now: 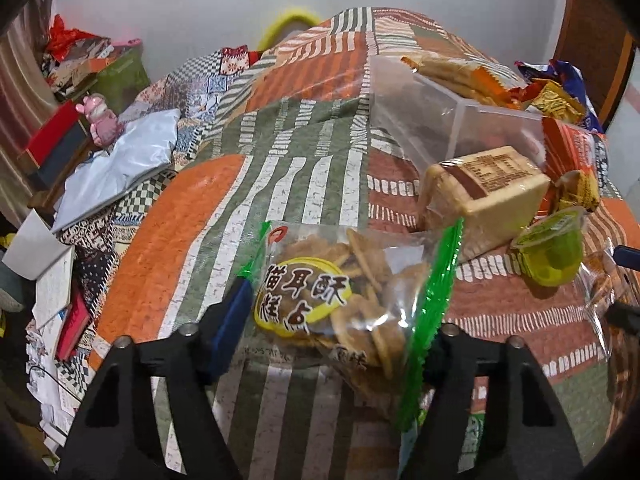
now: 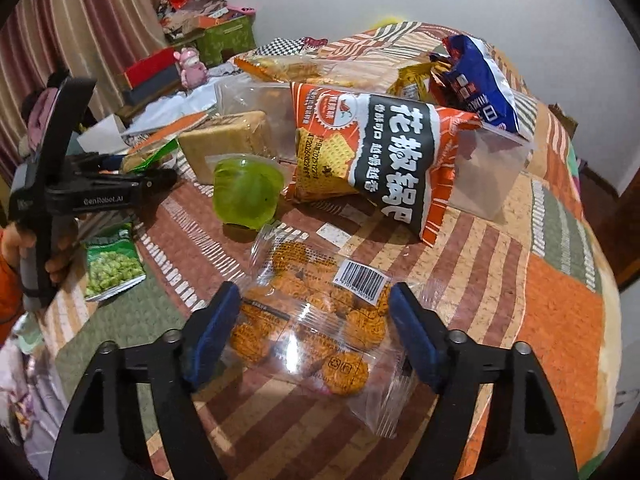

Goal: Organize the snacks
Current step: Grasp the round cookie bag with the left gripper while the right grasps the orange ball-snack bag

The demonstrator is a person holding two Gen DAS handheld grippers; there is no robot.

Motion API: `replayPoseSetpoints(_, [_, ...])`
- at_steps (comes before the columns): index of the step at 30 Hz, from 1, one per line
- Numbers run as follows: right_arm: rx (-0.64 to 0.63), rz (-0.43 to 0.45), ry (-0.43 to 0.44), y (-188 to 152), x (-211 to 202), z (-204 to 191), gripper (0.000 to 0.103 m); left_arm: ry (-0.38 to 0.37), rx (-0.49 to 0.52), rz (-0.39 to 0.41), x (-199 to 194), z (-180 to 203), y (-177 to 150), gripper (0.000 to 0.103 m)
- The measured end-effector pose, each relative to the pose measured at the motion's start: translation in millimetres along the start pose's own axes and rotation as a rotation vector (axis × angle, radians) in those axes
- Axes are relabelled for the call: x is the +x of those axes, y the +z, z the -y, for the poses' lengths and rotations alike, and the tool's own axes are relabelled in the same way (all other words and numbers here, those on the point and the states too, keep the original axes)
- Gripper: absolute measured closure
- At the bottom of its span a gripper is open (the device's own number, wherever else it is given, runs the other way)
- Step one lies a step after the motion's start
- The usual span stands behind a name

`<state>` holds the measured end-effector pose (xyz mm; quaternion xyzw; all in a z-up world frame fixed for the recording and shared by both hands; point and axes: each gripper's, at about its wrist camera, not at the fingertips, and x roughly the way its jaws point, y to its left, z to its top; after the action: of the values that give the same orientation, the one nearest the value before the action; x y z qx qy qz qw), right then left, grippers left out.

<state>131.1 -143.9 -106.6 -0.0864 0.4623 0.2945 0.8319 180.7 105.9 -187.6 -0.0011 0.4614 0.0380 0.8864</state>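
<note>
Straddling a green-edged bag of fried crisps (image 1: 340, 300) with the left gripper (image 1: 336, 328), blue pads against its two sides, pinching it on the patchwork cloth (image 1: 168, 248). Flanking a clear packet of orange biscuits (image 2: 316, 320) with the right gripper (image 2: 316, 316), pads touching the wrapper's edges, seemingly gripping it lightly. Beyond it: a green jelly cup (image 2: 244, 192), an orange-and-black cracker bag (image 2: 372, 160) leaning on a clear plastic bin (image 2: 492, 168), a tan wrapped block (image 2: 228, 140). Lying to the left, a green pea packet (image 2: 112, 268).

Green pea packet (image 2: 114, 264) half hidden
</note>
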Motion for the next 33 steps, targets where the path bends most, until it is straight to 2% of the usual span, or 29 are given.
replayPoseSetpoints(4, [-0.022, 0.012, 0.007, -4.5, -6.5, -2.5, 0.049, -0.038, -0.006, 0.012, -12.0, 0.7, -3.4, 0.041])
replayPoseSetpoints(10, [-0.021, 0.007, 0.036, -9.3, -19.6, -1.5, 0.050, -0.076, 0.007, 0.050, -36.8, 8.7, -12.0, 0.046])
replayPoseSetpoints(11, [-0.017, 0.011, 0.043, -10.0, -22.5, 0.2, 0.049, -0.083, 0.006, 0.056, -40.4, 9.1, -13.3, 0.047])
replayPoseSetpoints(12, [-0.015, 0.018, 0.043, -11.4, -27.0, 2.0, 0.042, -0.087, 0.004, 0.061, -44.1, 9.6, -14.2, 0.047])
replayPoseSetpoints(13, [-0.014, 0.027, 0.033, -13.1, -31.1, 3.8, 0.027, -0.093, 0.002, 0.067, -49.0, 10.0, -15.6, 0.047])
replayPoseSetpoints(14, [-0.016, 0.033, 0.024, -14.5, -33.9, 5.6, 0.017, -0.099, -0.001, 0.071, -52.8, 10.6, -16.9, 0.047])
replayPoseSetpoints(15, [-0.026, 0.037, 0.013, -15.9, -35.9, 6.5, 0.012, -0.104, -0.004, 0.074, -55.5, 11.3, -17.2, 0.047])
replayPoseSetpoints(17, [-0.061, 0.024, 0.000, -18.1, -34.7, 5.0, 0.011, -0.122, -0.012, 0.084, -63.2, 12.1, -19.1, 0.047])
replayPoseSetpoints(21, [-0.185, -0.058, -0.032, -21.8, -17.3, -5.1, 0.011, -0.152, -0.010, 0.104, -77.3, 16.2, -22.6, 0.047])
replayPoseSetpoints(24, [-0.266, -0.065, -0.082, -19.6, -6.4, -11.5, 0.010, -0.161, 0.000, 0.112, -83.9, 20.8, -23.9, 0.047])
replayPoseSetpoints(30, [-0.365, -0.076, -0.082, 1.7, 7.8, -18.0, 0.010, -0.188, 0.021, 0.122, -92.7, 28.7, -25.2, 0.047])
replayPoseSetpoints(33, [-0.378, -0.106, -0.044, 13.6, 18.3, -15.9, 0.010, -0.197, 0.026, 0.120, -92.8, 30.5, -25.3, 0.047])
